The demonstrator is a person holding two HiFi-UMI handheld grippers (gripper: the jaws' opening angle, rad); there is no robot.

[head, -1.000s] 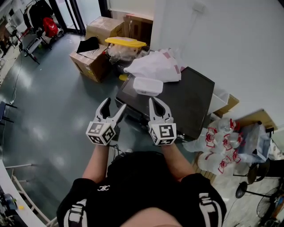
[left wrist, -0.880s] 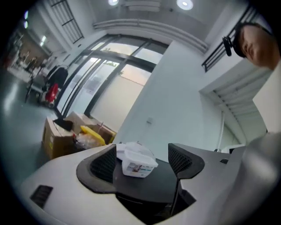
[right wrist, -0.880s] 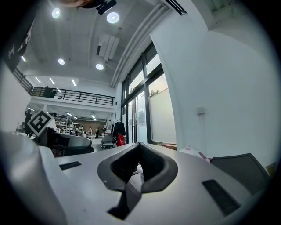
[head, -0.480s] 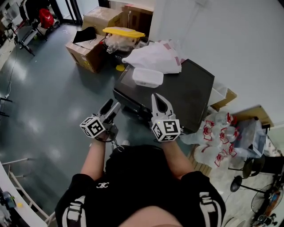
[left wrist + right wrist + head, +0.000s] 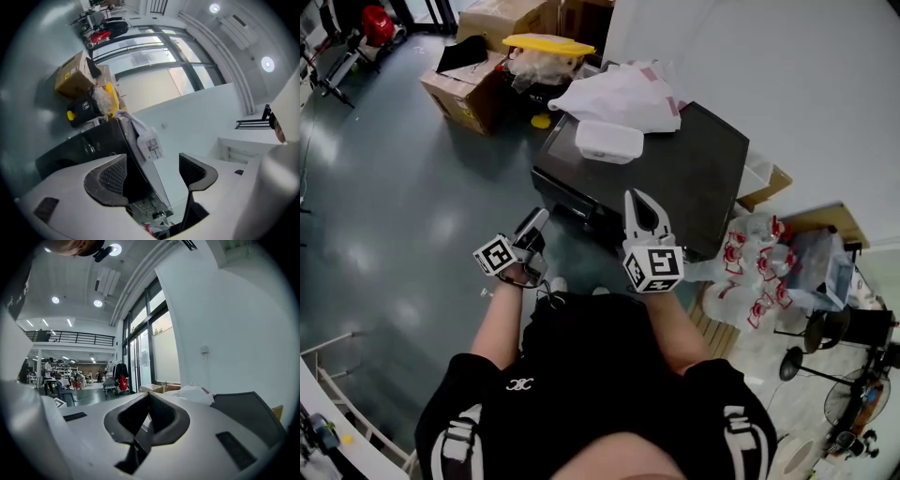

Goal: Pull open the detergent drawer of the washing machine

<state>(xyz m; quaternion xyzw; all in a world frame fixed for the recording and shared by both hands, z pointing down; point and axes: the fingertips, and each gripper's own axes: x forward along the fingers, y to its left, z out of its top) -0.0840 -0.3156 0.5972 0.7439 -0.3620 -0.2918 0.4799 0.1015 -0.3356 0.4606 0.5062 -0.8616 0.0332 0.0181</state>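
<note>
The washing machine point(image 5: 684, 178) is a dark box seen from above, with a white lidded container point(image 5: 608, 141) and a white bag point(image 5: 619, 94) on its top. Its front faces me; I cannot make out the detergent drawer. My left gripper point(image 5: 530, 230) is rolled onto its side in front of the machine's front left corner, open and holding nothing. In the left gripper view the machine point(image 5: 93, 145) shows tilted between the spread jaws of the left gripper point(image 5: 152, 171). My right gripper point(image 5: 642, 211) hangs over the machine's front edge, shut on nothing. In the right gripper view the right gripper point(image 5: 149, 397) has its pads together.
Cardboard boxes point(image 5: 464, 84) and a bin with a yellow lid point(image 5: 548, 44) stand on the floor behind the machine to the left. A pack of water bottles point(image 5: 759, 272) and a fan stand point(image 5: 825, 328) lie to the right. Grey floor point(image 5: 394, 206) spreads at the left.
The right gripper's jaws have closed. The left gripper has rolled onto its side and dropped slightly towards me. The head view has shifted, so the machine sits higher in the frame.
</note>
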